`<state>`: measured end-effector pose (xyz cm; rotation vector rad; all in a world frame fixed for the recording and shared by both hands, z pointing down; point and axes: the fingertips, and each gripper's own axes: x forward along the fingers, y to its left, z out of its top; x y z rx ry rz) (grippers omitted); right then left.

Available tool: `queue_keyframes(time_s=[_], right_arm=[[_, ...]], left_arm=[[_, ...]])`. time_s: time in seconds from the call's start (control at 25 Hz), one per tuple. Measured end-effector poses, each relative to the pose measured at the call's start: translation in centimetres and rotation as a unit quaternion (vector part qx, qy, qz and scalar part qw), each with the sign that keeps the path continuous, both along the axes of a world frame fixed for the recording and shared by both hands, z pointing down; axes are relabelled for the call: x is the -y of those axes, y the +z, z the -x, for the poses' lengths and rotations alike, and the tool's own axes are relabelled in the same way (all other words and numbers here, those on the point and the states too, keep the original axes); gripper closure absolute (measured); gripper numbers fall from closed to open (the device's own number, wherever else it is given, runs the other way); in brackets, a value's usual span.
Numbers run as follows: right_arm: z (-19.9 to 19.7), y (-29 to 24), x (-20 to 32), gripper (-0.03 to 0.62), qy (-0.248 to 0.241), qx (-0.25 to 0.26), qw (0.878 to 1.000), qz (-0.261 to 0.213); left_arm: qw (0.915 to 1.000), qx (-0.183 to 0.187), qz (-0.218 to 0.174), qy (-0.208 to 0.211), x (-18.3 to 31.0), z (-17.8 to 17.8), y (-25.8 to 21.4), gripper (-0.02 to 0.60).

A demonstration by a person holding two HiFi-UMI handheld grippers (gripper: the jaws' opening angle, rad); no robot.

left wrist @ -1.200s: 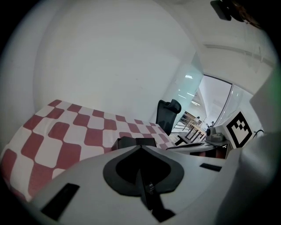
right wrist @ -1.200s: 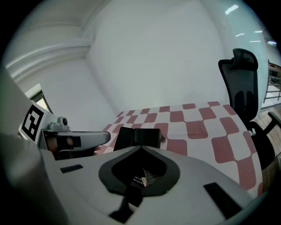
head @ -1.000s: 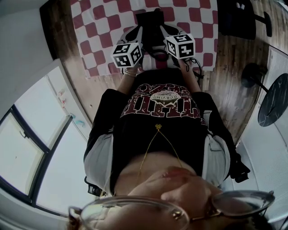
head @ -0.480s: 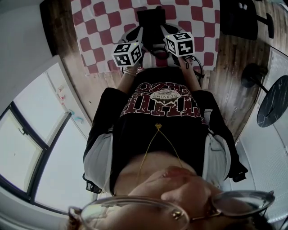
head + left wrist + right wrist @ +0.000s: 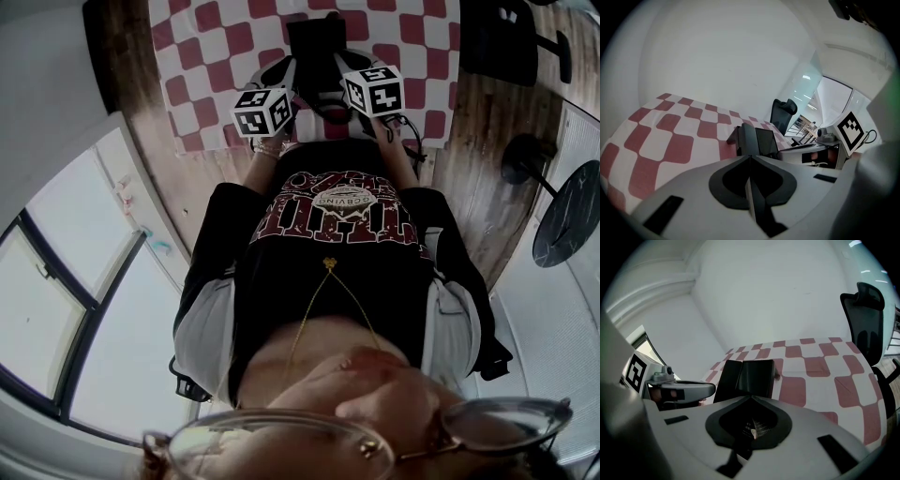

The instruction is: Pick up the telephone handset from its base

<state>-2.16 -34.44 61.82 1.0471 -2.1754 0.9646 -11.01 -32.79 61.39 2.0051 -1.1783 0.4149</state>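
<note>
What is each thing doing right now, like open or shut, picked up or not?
left gripper: jaws shut, empty.
right gripper: jaws shut, holding nothing.
telephone: sitting on the cloth just ahead of both grippers, in neither one.
checkered cloth: spread flat under the telephone.
office chair: upright, nobody in it.

The phone (image 5: pixel 314 39) sits on the cloth (image 5: pixel 216 47) at twelve o'clock from the person (image 5: pixel 333 244), with the left gripper (image 5: pixel 289 73) at its seven o'clock, the right gripper (image 5: pixel 339 67) at its five, and a chair (image 5: pixel 495 37) at three o'clock, off the cloth.
</note>
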Motion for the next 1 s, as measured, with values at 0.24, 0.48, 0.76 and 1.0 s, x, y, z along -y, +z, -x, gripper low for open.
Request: queue_keyframes(time_s=[0.24,0.48,0.76,1.0], right_arm=[[-0.2,0.2,0.0,0.577,0.002,-0.002,1.0,0.004],[-0.4,0.3,0.1,0.577,0.003,-0.003,1.0,0.006],[-0.6,0.3,0.1,0.577,0.003,-0.004,1.0,0.006],[-0.8,0.5,0.0,0.577,0.005,-0.005,1.0,0.009]], left_arm=[[0.9999,-0.012,0.003,0.011,0.1,-0.2,0.2,0.55],[0.9996,-0.007,0.018,0.019,0.0,-0.4,1.1,0.5],[0.9992,-0.008,0.028,0.029,-0.1,-0.8,1.7,0.472],[0.9981,-0.02,0.042,0.041,-0.3,-1.6,2.4,0.451]])
